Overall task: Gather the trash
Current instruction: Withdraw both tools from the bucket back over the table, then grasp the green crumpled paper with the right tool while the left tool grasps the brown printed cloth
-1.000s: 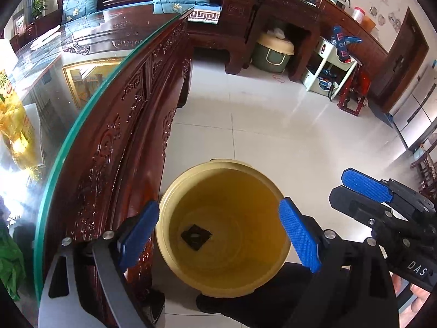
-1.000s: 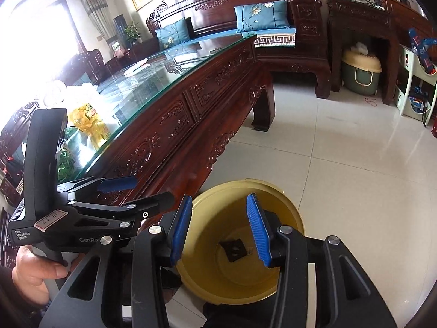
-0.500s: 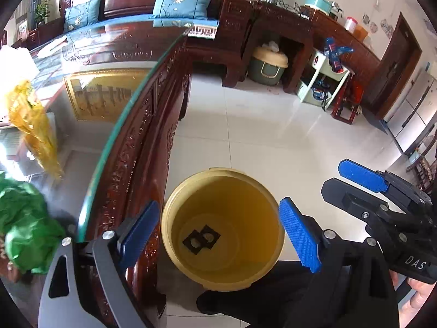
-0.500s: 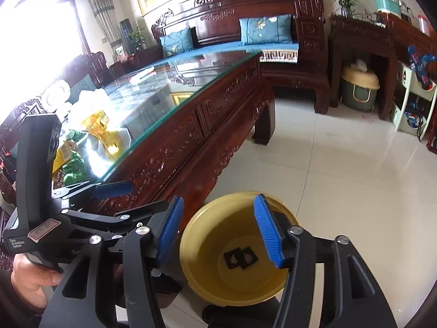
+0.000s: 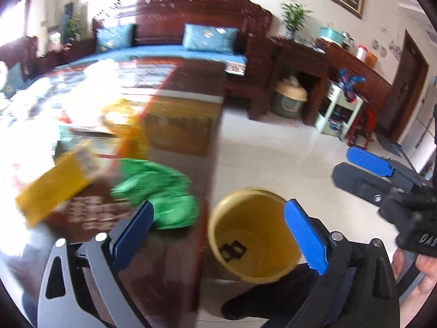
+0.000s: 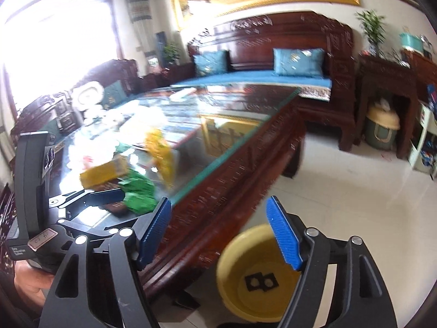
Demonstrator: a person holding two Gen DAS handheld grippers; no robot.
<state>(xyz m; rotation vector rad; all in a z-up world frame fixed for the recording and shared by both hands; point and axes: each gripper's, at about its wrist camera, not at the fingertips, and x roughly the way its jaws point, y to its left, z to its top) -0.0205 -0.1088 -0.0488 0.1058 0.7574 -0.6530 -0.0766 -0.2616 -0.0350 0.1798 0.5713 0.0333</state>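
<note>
**A:** Two black scraps [image 6: 261,282] sat at the bottom of the yellow bucket [image 6: 232,295] on the floor, just beside the dark wood table [image 6: 232,169].

**B:** And the grippers?

**A:** Left gripper [image 5: 218,235] had its fingers spread wide, nothing between them. Right gripper [image 6: 218,235] was the same, spread and holding nothing.

**B:** More trash up top?

**A:** Yep, on the glass top lay a crumpled green wrapper [image 5: 158,188], with a yellow box [image 5: 54,188] near it. Everything else up there was too blurry to call.
</note>
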